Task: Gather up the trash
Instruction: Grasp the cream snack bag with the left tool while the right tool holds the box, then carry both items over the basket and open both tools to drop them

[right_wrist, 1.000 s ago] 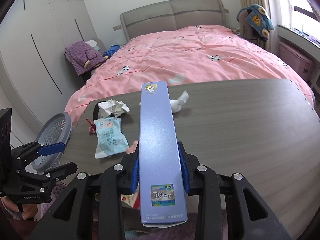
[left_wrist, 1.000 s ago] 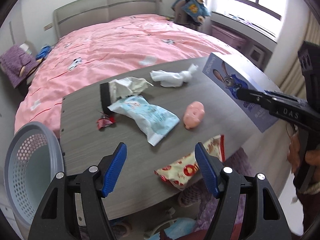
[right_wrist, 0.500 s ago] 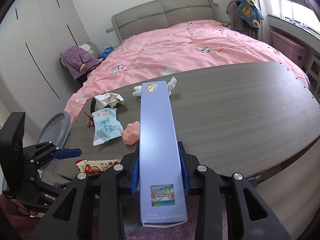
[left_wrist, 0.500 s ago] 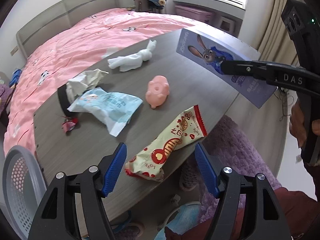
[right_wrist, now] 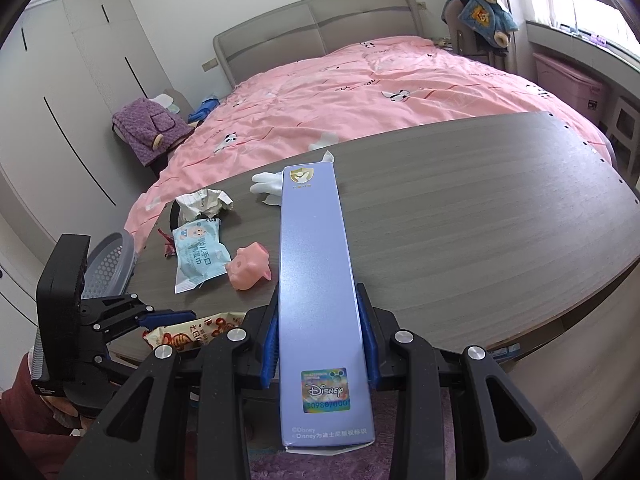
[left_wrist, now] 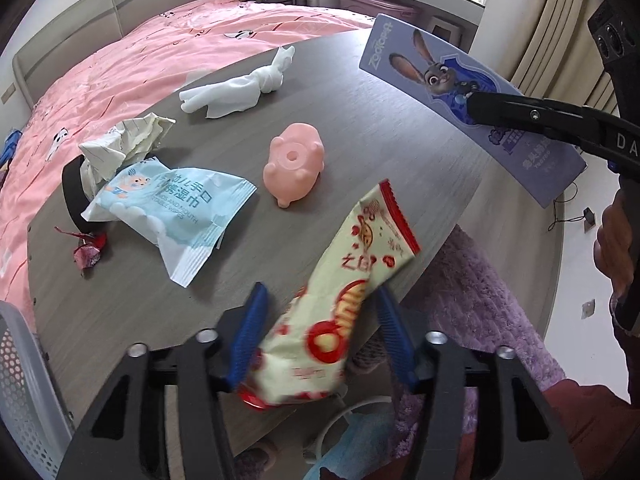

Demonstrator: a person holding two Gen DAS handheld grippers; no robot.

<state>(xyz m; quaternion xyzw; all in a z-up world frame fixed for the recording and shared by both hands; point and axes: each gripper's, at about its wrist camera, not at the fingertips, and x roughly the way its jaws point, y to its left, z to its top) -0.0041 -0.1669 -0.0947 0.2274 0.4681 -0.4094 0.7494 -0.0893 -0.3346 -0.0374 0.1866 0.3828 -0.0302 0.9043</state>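
My left gripper (left_wrist: 320, 332) is shut on a red and cream snack wrapper (left_wrist: 344, 312) at the near edge of the grey table (left_wrist: 392, 120); the wrapper also shows in the right wrist view (right_wrist: 188, 330). My right gripper (right_wrist: 318, 324) is shut on a long purple Disney box (right_wrist: 316, 280), held above the table's near edge; it also shows in the left wrist view (left_wrist: 472, 100). On the table lie a blue wet-wipe packet (left_wrist: 176, 208), a crumpled paper (left_wrist: 124, 148), a white tissue (left_wrist: 240, 88), a red candy wrapper (left_wrist: 88, 252) and a pink pig toy (left_wrist: 294, 164).
A grey perforated basket (left_wrist: 20, 392) stands at the table's left end, also in the right wrist view (right_wrist: 106, 264). A pink bed (right_wrist: 380, 92) lies behind the table. A purple rug (left_wrist: 480, 300) is on the floor below.
My left gripper has moved in and shut on the snack wrapper, which now tilts up between the fingers. The right gripper still holds the box, drawn back slightly.
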